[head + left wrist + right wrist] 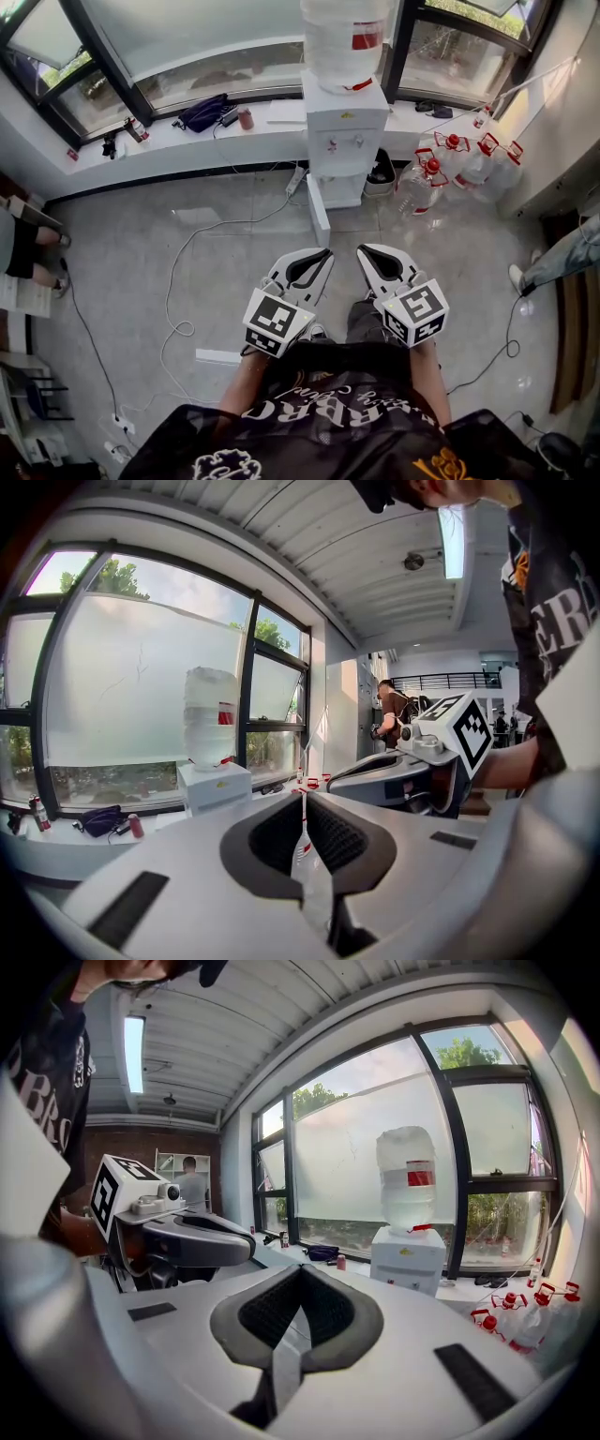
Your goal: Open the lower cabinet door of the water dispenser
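Note:
The white water dispenser (345, 131) stands against the window ledge with a bottle (344, 42) on top. Its lower cabinet door (319, 214) stands swung out toward me on the left of the open compartment (345, 191). My left gripper (325, 253) and right gripper (362, 250) hang side by side over the floor, well short of the dispenser, both shut and empty. In the left gripper view the jaws (302, 795) meet, with the dispenser (214, 785) far ahead and its lower part hidden. In the right gripper view the jaws (298, 1269) are also together, and the dispenser (409, 1258) is distant.
Several water jugs (459, 164) stand on the floor right of the dispenser. Cables (178, 281) and a power strip (217, 356) lie on the floor at left. A dark bag (202, 112) rests on the ledge. People's legs show at the left edge (37, 248) and right edge (553, 262).

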A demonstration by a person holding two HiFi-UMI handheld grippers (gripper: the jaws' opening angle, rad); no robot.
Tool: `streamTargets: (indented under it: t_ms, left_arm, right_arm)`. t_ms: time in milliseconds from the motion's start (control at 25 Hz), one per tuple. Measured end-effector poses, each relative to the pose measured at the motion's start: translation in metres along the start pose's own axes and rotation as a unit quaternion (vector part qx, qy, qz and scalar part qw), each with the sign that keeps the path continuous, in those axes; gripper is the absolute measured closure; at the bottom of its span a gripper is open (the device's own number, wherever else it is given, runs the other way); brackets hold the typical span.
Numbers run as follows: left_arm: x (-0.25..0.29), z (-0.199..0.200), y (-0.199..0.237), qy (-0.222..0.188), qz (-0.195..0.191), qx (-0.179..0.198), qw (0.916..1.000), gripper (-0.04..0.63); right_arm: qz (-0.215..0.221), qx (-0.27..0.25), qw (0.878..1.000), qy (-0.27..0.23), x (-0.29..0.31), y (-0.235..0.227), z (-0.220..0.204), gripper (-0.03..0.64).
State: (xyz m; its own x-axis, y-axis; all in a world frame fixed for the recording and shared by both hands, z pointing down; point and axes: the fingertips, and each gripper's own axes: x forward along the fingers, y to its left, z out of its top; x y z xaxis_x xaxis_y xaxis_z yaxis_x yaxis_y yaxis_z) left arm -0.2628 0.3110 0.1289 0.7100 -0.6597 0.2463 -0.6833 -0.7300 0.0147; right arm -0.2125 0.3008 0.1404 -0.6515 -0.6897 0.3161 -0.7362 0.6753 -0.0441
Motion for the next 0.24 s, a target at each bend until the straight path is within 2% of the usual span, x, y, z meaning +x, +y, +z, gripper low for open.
streamTargets:
  t_ms: [240]
  left_arm:
    - [-0.0093, -0.0103, -0.0051, -0.001, -0.002, -0.001, 1.0, 0.569]
  right_arm:
    - [-0.002, -0.004, 1.0, -0.002, -0.0023, 0.0088, -0.0036, 0.606]
